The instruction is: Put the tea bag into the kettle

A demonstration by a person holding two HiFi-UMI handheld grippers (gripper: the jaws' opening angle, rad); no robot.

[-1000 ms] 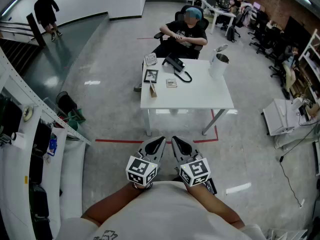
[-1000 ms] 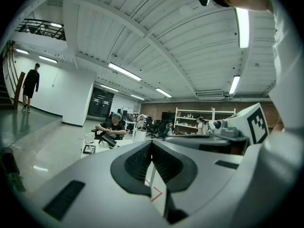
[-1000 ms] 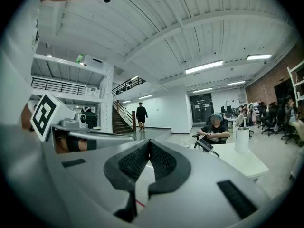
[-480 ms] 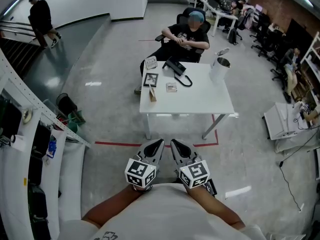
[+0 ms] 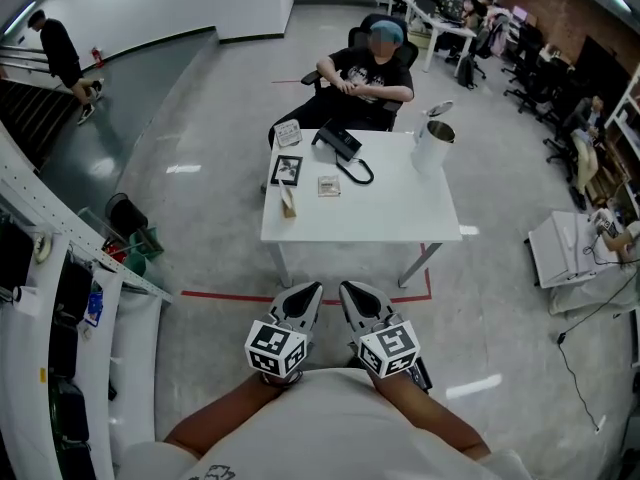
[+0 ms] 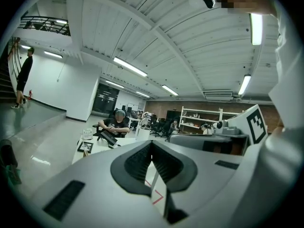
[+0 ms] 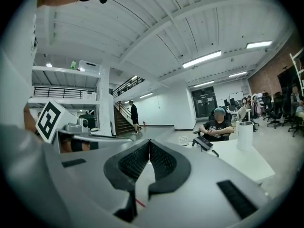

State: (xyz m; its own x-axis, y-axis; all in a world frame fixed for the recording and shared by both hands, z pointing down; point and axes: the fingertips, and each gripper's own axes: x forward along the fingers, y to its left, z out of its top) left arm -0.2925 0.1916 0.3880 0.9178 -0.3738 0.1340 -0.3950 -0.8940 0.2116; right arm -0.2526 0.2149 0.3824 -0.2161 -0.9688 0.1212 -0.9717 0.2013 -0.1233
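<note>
On the table (image 5: 380, 213), the kettle (image 5: 432, 148) stands at the far right corner, lid (image 5: 440, 109) tipped open, contents not visible. The left gripper (image 5: 309, 292) and right gripper (image 5: 348, 290) hang short of the table, both clamped together, empty. The tea bag (image 5: 328, 185) lies mid-table.

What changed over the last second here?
The wearer has stepped toward the table, which now sits nearer and further left in the head view. The person on the stairs has moved left. The left gripper and right gripper stay shut, empty, close to the chest; kettle untouched.
</note>
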